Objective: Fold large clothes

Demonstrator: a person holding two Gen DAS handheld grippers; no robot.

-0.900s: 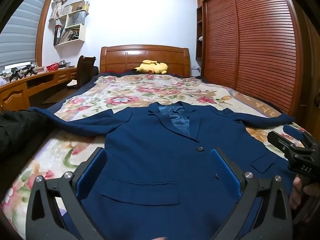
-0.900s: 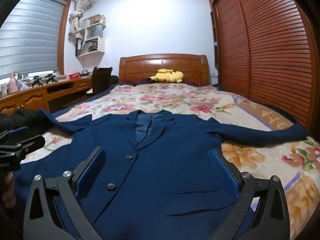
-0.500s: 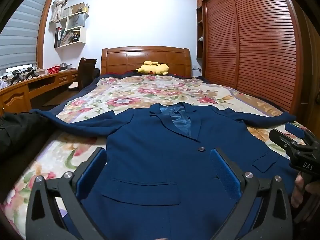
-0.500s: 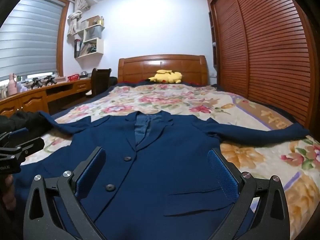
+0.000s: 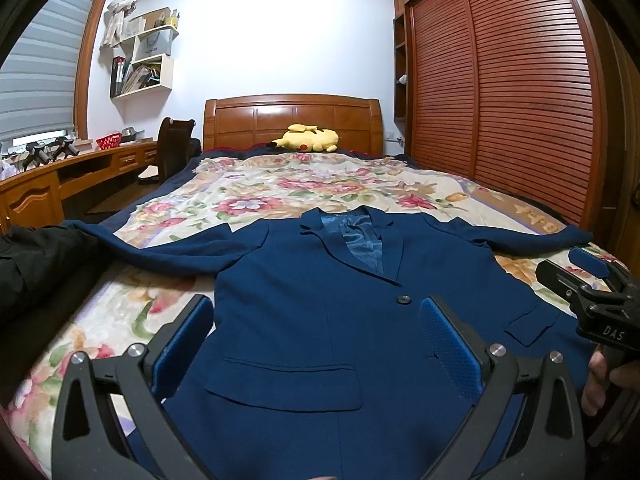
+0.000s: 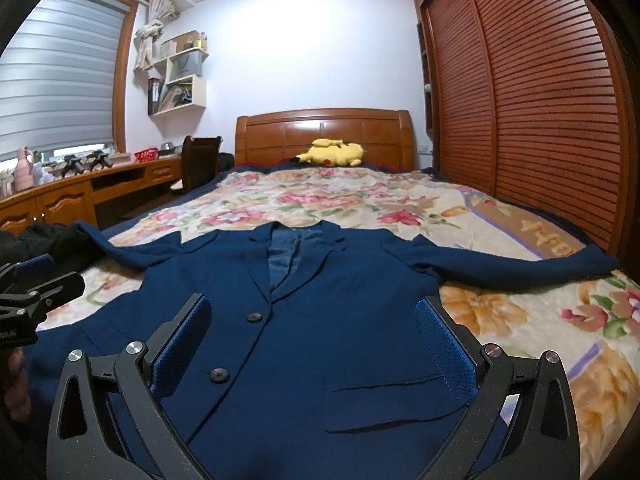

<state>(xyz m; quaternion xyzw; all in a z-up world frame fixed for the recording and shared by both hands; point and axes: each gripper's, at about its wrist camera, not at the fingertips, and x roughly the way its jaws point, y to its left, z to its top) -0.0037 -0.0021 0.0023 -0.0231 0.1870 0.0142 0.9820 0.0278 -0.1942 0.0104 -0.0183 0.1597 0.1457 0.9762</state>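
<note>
**Navy blazer spread flat, both grippers hovering wide open**

Far left, a curved wooden desk [image 6: 92, 196] runs under the grey window blind [image 6: 56, 80], with white wall shelves [image 6: 180, 76] of books and boxes above it. A heap of black clothing [image 5: 36, 260] sits at the left edge of the bed, touching the cuff of the jacket's outstretched sleeve.

The left gripper [image 5: 316, 336], black-armed with blue textured pads, hangs just above the jacket's lower front, jaws spread wide with nothing between them but the cloth lying below.

The dark navy blue wool blazer [image 5: 320, 320] lies face up and buttoned on the floral blanket [image 5: 280, 192] at the foot of the bed, collar towards the wooden headboard [image 5: 292, 120], both sleeves stretched out sideways. A yellow plush toy [image 5: 308, 138] rests by the headboard.

The right gripper [image 6: 312, 336] hovers over the blazer's other half, jaws equally wide, clasping nothing. Red-brown louvred wardrobe doors [image 6: 540, 120] fill the right wall.
</note>
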